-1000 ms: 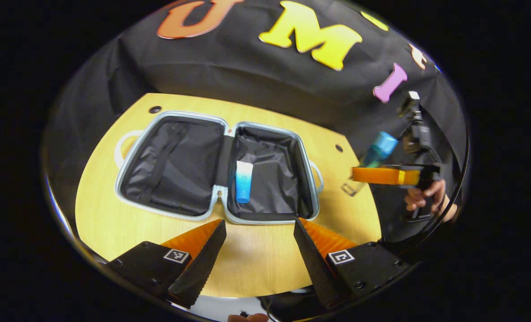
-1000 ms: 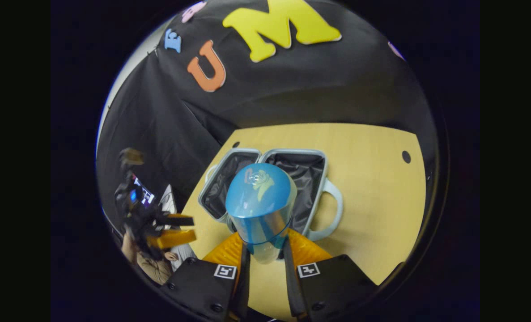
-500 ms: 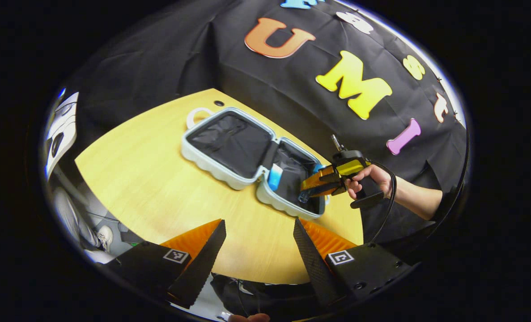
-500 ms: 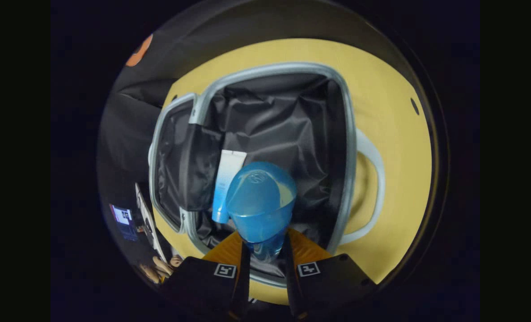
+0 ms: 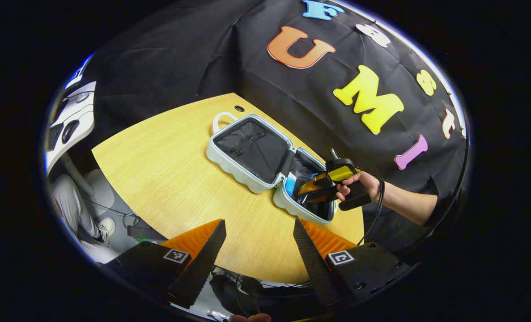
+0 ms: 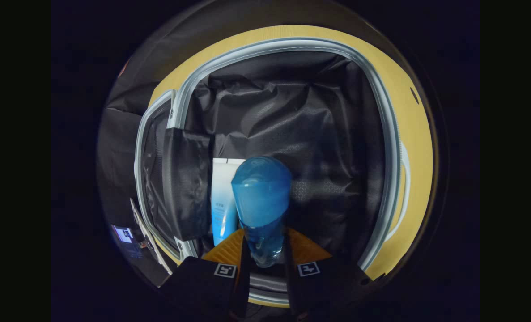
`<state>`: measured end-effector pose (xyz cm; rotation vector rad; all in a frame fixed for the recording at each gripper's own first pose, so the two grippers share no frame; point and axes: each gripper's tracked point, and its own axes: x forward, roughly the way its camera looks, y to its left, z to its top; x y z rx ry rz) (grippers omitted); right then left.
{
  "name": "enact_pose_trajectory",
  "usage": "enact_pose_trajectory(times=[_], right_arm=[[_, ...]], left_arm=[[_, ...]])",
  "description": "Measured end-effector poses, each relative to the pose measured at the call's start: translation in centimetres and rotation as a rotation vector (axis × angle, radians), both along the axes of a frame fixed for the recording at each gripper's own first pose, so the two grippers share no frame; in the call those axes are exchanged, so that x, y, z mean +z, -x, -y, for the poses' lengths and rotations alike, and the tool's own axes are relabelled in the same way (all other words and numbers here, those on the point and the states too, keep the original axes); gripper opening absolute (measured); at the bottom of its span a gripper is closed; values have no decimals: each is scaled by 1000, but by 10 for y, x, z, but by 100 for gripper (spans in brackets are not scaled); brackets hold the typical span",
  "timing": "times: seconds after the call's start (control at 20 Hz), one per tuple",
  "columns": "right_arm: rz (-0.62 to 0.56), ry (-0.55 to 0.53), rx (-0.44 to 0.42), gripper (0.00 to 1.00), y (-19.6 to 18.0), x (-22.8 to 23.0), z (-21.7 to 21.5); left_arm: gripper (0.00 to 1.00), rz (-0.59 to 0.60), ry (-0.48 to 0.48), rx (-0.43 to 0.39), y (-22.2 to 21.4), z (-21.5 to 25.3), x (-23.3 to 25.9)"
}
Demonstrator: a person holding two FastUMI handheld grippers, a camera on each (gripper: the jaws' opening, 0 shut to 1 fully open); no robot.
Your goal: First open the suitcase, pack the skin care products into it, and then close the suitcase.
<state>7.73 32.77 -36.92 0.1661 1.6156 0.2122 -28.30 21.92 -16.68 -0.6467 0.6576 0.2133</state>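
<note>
Bottle, translucent blue, dome-capped

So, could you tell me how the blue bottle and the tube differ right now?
The blue bottle is gripped between the right gripper fingers; the tube lies free on the suitcase lining. The bottle is translucent blue with a domed cap; the tube is flat, fading white to blue. Both are over the same half.
</note>
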Motion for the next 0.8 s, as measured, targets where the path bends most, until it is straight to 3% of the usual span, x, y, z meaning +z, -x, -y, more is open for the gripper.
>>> enact_pose_trajectory(times=[0.1,0.15,0.5,0.7,0.8], right_arm=[[0,50,9,34,2,-7,8],[3,49,-8,35,0,-4,8],[44,-9,-25,42,1,17,11],[143,-88,24,53,22,64,31],[264,-87,78,63,28,83,53]], left_arm=[[97,7,-23,-12,-1,1,4],[100,9,-34,-16,-2,1,8],[97,42,-66,-17,-22,-14,12],[97,155,-44,-61,-66,-36,11],[97,143,-55,-32,-87,-69,1]])
